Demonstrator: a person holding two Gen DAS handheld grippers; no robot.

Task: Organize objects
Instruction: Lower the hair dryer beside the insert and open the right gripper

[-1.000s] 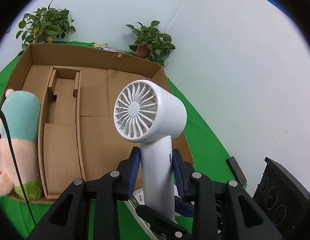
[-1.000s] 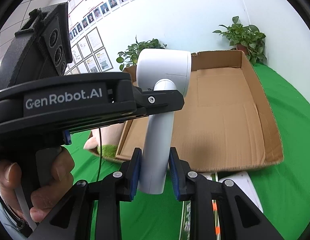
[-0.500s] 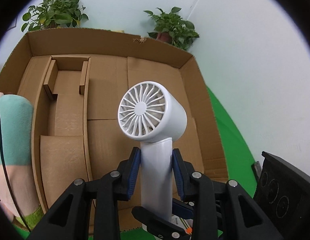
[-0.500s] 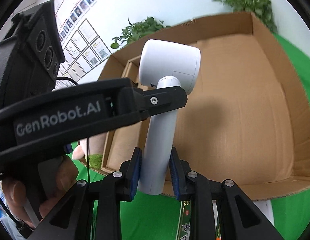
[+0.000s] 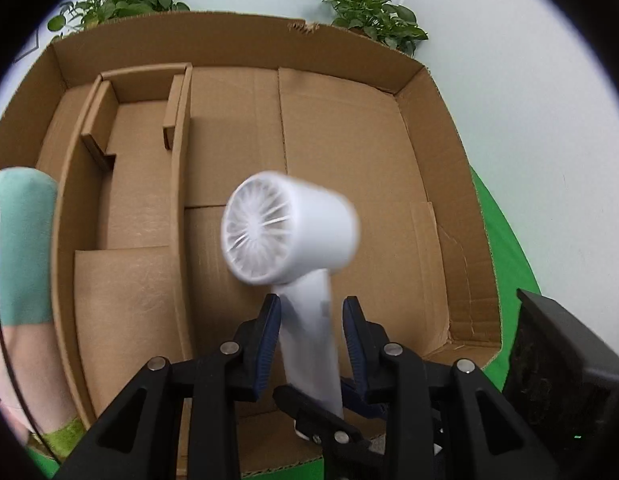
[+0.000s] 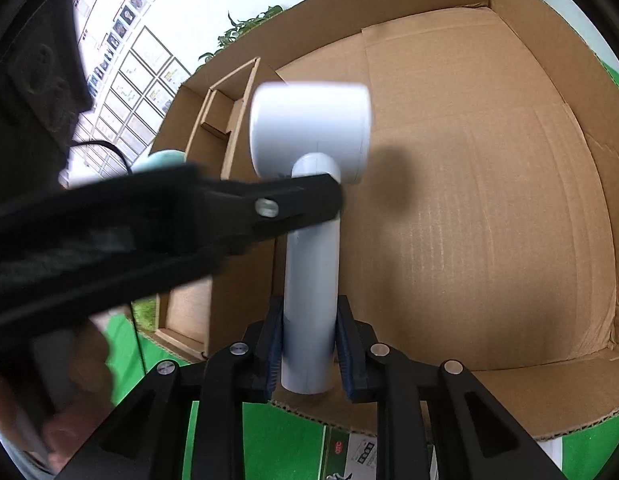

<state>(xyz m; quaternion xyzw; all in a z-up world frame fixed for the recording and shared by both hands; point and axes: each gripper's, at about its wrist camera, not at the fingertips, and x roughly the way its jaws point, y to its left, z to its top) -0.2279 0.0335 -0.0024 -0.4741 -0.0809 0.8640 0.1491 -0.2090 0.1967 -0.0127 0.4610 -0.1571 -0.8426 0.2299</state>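
Both grippers have dropped lower and nearer the cardboard box (image 5: pixel 441 184), which now fills far more of each view than a second ago. Held between them above the box's open right-hand bay is a white handheld fan (image 5: pixel 287 228), head up, grille toward the left wrist camera. The right gripper (image 6: pixel 309 344) has its blue pads on the base of the handle, jaws closing on it. The left gripper (image 5: pixel 311 336) straddles the handle higher up at a narrow setting; a gap shows beside its right pad, and a firm hold cannot be confirmed from either view. A plush toy (image 5: pixel 21 248) in teal and pink lies just beside the box's left wall, on the green cloth (image 5: pixel 505 248). Potted plants (image 5: pixel 369 16) stand behind the box.
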